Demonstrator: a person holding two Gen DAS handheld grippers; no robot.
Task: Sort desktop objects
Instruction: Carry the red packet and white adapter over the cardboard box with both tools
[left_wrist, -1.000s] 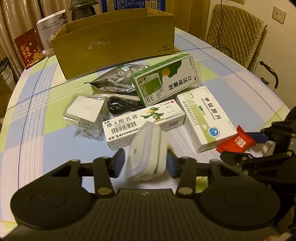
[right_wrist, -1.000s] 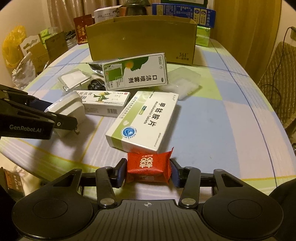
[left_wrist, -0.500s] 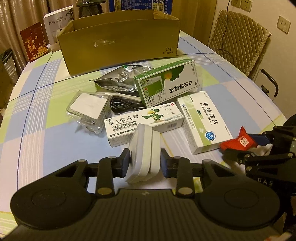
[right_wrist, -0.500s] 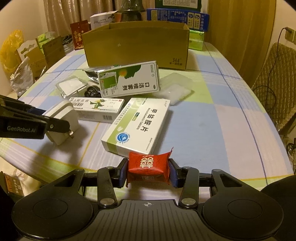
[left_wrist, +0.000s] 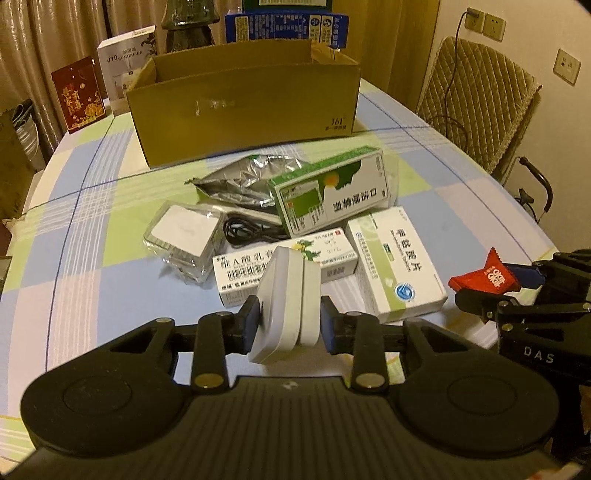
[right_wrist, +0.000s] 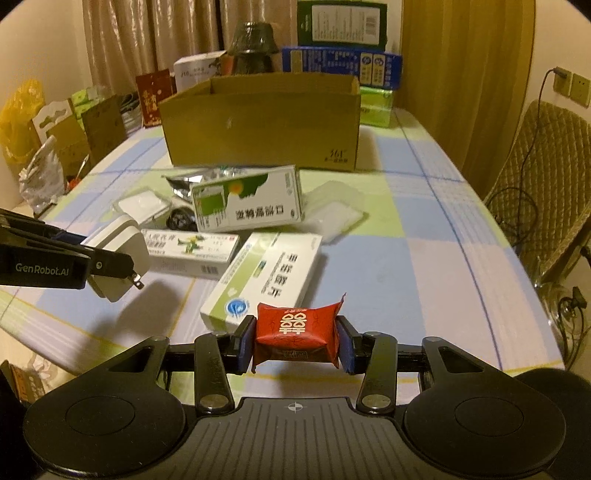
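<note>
My left gripper (left_wrist: 290, 325) is shut on a white plug adapter (left_wrist: 288, 302), held above the table's near edge; from the right wrist view the adapter (right_wrist: 118, 251) shows its metal prongs. My right gripper (right_wrist: 295, 345) is shut on a red candy packet (right_wrist: 297, 332), also lifted; the left wrist view has the packet (left_wrist: 487, 275) at far right. On the table lie a green-and-white medicine box (left_wrist: 332, 195), a long white tube box (left_wrist: 284, 269), a white tablet box (left_wrist: 397, 266), a foil pouch (left_wrist: 240, 181), a black cable (left_wrist: 247, 234) and a clear plastic case (left_wrist: 184, 236).
An open cardboard box (left_wrist: 243, 103) stands at the back of the checked tablecloth (left_wrist: 74, 266). Behind it are cartons and a red card (left_wrist: 77, 94). A second clear case (right_wrist: 336, 210) lies right of the pile. A quilted chair (left_wrist: 476, 99) is to the right.
Both grippers have risen and moved forward toward the cardboard box with their loads. The adapter has turned more upright between the left fingers.
</note>
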